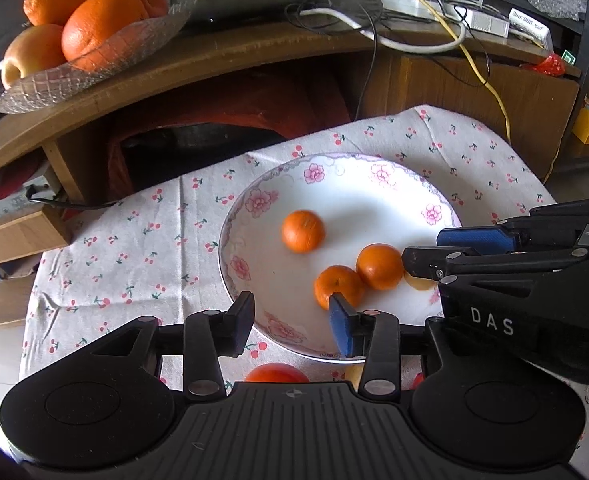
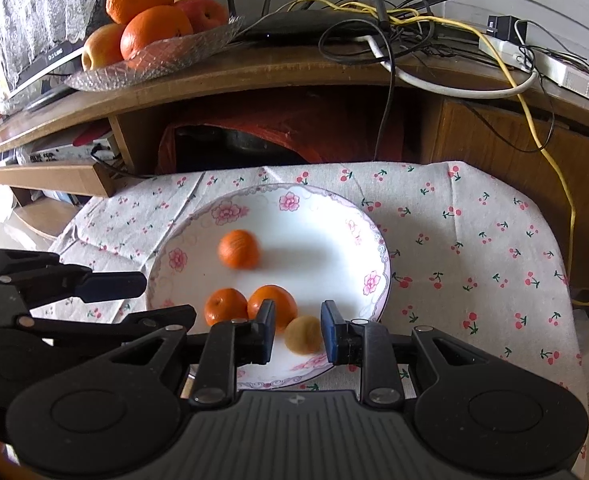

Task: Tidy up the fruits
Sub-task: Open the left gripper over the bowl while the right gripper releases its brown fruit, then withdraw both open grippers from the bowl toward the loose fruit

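Sorting small fruit onto the floral plate [image 2: 374,236], which sits on a cherry-print cloth [image 2: 474,240] over a low desk. Right gripper [image 2: 297,332]: fingers wide, straddling a yellowish-brown fruit [image 2: 303,335] at the plate's near rim; no visible contact with either pad, so whether this is pre-grasp or just-released cannot be told. Left gripper [image 1: 292,326]: fingers wide, empty, hovering over the near plate edge; a red fruit [image 1: 276,373] shows partly beneath it, off the plate. On the plate: two tangerines touching each other [image 2: 225,306] [image 2: 272,304], and a third tangerine [image 2: 238,249] apart toward the centre, motion-blurred, probably rolling. Judgement: if taking the brown fruit, centre it between the pads before closing, close slowly on its widest part, and keep the left-hand finger clear of the adjacent tangerine, which lies just beside it. Round fruit on glazed china will roll with any nudge.
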The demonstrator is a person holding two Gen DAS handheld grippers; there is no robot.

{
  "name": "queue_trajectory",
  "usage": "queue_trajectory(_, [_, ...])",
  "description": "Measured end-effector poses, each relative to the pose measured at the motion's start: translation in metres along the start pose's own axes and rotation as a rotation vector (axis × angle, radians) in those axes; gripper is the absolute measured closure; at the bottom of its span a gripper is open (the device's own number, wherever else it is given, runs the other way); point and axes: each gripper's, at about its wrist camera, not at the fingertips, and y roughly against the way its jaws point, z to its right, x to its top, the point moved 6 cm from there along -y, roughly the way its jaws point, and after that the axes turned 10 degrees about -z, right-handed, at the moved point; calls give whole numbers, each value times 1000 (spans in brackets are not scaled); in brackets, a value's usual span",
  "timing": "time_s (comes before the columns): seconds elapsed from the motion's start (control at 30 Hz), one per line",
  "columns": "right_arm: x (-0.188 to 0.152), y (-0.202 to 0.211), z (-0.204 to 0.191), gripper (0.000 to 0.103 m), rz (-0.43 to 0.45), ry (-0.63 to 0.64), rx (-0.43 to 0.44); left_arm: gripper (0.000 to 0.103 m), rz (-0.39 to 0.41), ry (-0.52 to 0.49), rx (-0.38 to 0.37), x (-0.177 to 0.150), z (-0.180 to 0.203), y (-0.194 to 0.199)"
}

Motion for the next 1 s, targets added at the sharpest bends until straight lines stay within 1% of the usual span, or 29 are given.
queue_trajectory(0.27, [5, 7, 1, 76, 22, -21, 13, 47, 17, 11, -3, 2, -2, 5])
queue_trajectory(0.3, [6, 8, 1, 73, 26, -25, 16, 42, 19, 8, -6, 2, -1, 6])
queue_trajectory(0.33, [6, 10, 1, 72, 28, -27, 24, 38, 22, 5, -12, 2, -1, 7])
queue_trajectory(0.53, [5, 19, -9, 72, 49, 2, 25, 37, 43, -44, -1, 0, 9, 13])
queue_trajectory(0.67, [5, 27, -11, 72, 63, -2, 27, 37, 37, -34, -1, -4, 5, 14])
queue_trajectory(0.77, [5, 31, -7, 72, 72, -10, 7, 37, 31, -18, -1, -6, -1, 16])
queue_trajectory(1.0, [-9, 35, 0, 72, 43, -41, -5, 37, 30, 17, 1, -12, -14, 25])
